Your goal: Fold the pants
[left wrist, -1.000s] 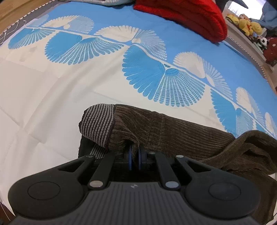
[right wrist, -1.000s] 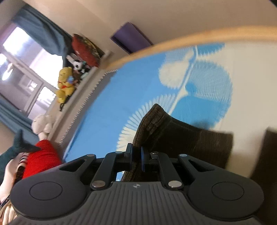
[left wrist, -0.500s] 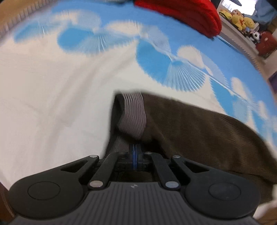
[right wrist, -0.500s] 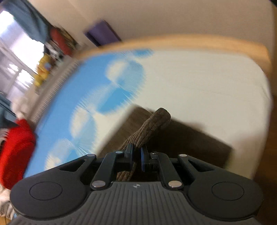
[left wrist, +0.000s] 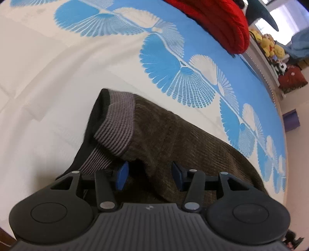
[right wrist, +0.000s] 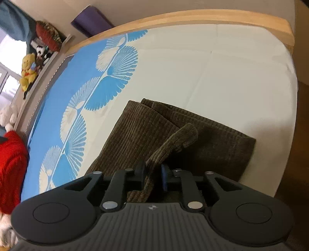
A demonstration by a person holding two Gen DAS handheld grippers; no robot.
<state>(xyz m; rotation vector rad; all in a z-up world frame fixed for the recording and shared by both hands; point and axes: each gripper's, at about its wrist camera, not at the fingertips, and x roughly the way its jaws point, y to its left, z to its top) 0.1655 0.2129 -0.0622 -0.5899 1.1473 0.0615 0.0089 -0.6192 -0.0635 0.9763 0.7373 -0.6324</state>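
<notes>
Brown corduroy pants (left wrist: 173,139) lie on the bed with a grey striped waistband (left wrist: 115,125) turned over at the left end. My left gripper (left wrist: 148,173) is open, its blue pads either side of the waistband edge, holding nothing. In the right wrist view the pants (right wrist: 146,131) lie folded in layers, leg ends towards the bed's far side. My right gripper (right wrist: 153,176) is partly open, with a raised ridge of brown fabric (right wrist: 173,142) standing between the pads, which look slightly apart from it.
The bed has a white and blue fan-patterned sheet (left wrist: 173,63). A red knit garment (left wrist: 218,21) lies at the far side. Stuffed toys (left wrist: 272,46) sit on a shelf beyond. A wooden bed frame (right wrist: 212,17) borders the mattress; a purple box (right wrist: 90,21) is behind it.
Both grippers were shut on the pants and swung them across the bed. Now the left gripper has opened wide and the right has loosened; the pants rest on the bed.
</notes>
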